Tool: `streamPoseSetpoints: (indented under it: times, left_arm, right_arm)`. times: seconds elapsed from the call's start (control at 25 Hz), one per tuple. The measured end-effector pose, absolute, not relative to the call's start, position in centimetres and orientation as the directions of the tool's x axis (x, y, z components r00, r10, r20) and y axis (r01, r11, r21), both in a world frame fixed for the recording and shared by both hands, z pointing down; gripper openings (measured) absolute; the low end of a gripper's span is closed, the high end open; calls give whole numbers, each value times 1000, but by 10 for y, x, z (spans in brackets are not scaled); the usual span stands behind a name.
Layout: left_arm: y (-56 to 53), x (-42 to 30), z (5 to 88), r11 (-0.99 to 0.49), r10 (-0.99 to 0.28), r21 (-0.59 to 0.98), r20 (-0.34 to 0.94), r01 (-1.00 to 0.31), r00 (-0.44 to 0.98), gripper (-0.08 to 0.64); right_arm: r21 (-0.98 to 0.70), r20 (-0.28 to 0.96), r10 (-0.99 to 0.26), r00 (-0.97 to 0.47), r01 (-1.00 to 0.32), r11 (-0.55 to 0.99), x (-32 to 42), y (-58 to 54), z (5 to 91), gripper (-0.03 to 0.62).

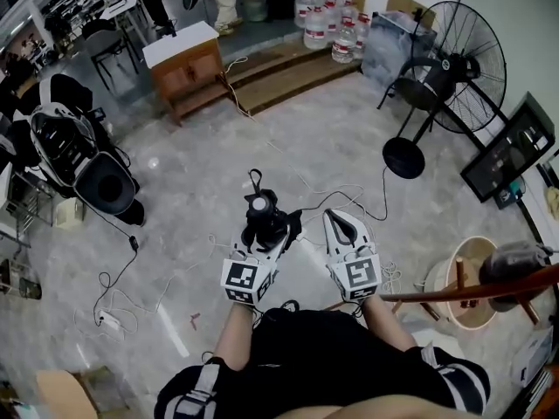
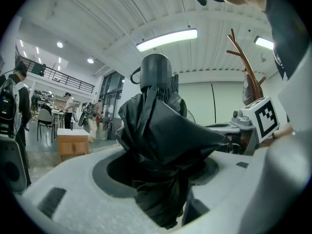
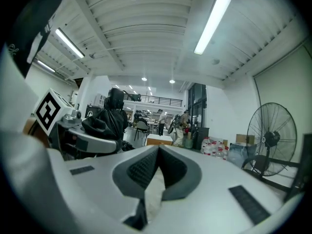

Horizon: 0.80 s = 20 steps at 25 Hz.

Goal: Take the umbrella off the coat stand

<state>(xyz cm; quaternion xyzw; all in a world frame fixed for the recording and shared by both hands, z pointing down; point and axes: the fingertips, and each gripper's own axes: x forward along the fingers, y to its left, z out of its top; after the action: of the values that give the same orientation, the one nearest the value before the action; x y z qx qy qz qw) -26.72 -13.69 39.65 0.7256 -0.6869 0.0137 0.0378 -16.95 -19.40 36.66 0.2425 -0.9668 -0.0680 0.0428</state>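
The left gripper has its jaws closed partway onto the folded black fabric umbrella. The umbrella stands upright between them, well apart from the brown wooden coat stand at four o'clock. The right gripper, just beside at three o'clock, has its jaws pressed together on nothing.

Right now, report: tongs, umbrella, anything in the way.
Left tongs shut on umbrella; right tongs shut, empty. Umbrella folded, off the coat stand. Nothing seen blocking.
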Motion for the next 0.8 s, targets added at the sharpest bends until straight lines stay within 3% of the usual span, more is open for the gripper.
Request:
streamPoseSetpoints:
  times: [0.48,0.8]
  left_arm:
    - [-105,-263,399,-24,-996,21,80,-999,26,268]
    - [-73,-273,398,-27,-996,12,84,-1000,28,268]
  right_arm:
    - [175,36,-427,-903,-415,893,-175,-163,369,5]
    - [163,12,-466,-885,-458,874,-181,-139,363,5]
